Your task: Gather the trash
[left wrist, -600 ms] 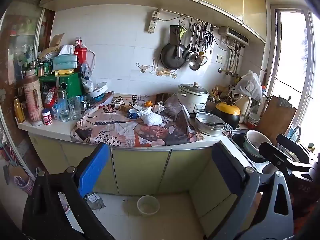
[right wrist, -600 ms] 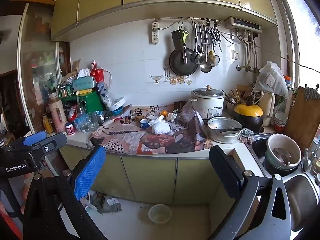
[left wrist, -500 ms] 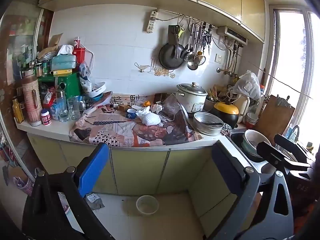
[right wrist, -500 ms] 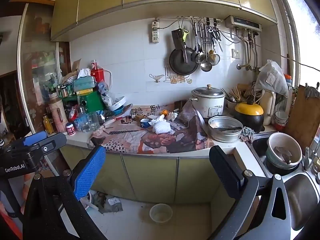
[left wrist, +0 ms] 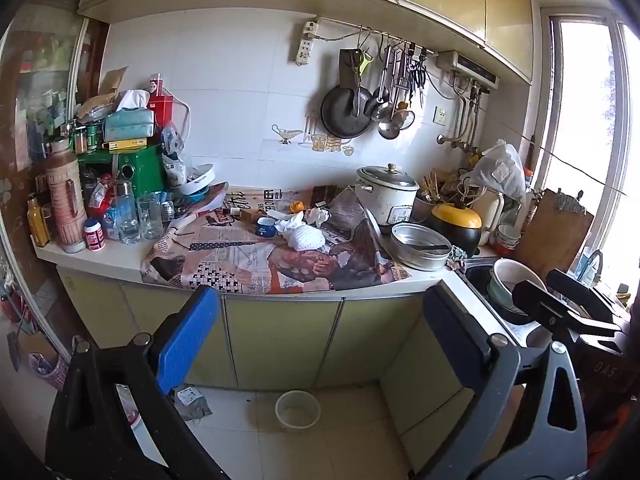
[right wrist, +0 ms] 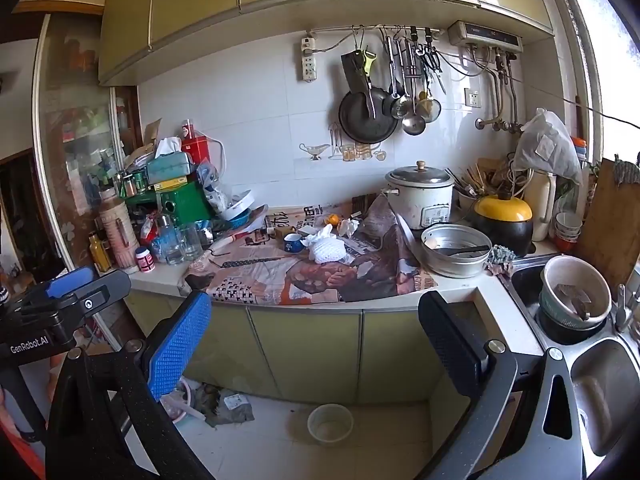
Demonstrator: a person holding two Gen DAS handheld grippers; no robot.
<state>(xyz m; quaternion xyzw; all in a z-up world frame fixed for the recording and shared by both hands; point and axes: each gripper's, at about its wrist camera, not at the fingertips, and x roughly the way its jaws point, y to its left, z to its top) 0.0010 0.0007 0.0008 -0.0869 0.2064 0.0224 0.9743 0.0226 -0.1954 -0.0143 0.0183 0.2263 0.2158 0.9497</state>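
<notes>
Left wrist view: the left gripper (left wrist: 320, 340) hangs in front of the cabinet doors with its fingers (left wrist: 186, 340) spread wide and nothing between them. Beyond it runs the bench (left wrist: 96, 258), and the landmark there is the white rice cooker (left wrist: 386, 198) near the back wall. Spread newspaper (left wrist: 256, 264) covers the bench in front of and to the left of the rice cooker. On that paper, just left of the cooker, lie the trash pieces: a white crumpled wad (left wrist: 306, 238), a smaller crumpled tissue (left wrist: 318, 216) behind it, and an orange scrap (left wrist: 297, 206) further back. A small blue cup (left wrist: 265, 227) stands beside the wad, on the side away from the cooker. A metal basin (left wrist: 420, 246) sits in front of the cooker on its right. On the floor below, a pale round bowl (left wrist: 298, 410) stands, and a grey crumpled wrapper (left wrist: 192, 402) lies to its left.

Right wrist view: the right gripper (right wrist: 316, 340) also has its fingers (right wrist: 178, 346) wide apart and empty. The white wad (right wrist: 326, 250) lies left of the rice cooker (right wrist: 420, 196), well apart from both grippers.
</notes>
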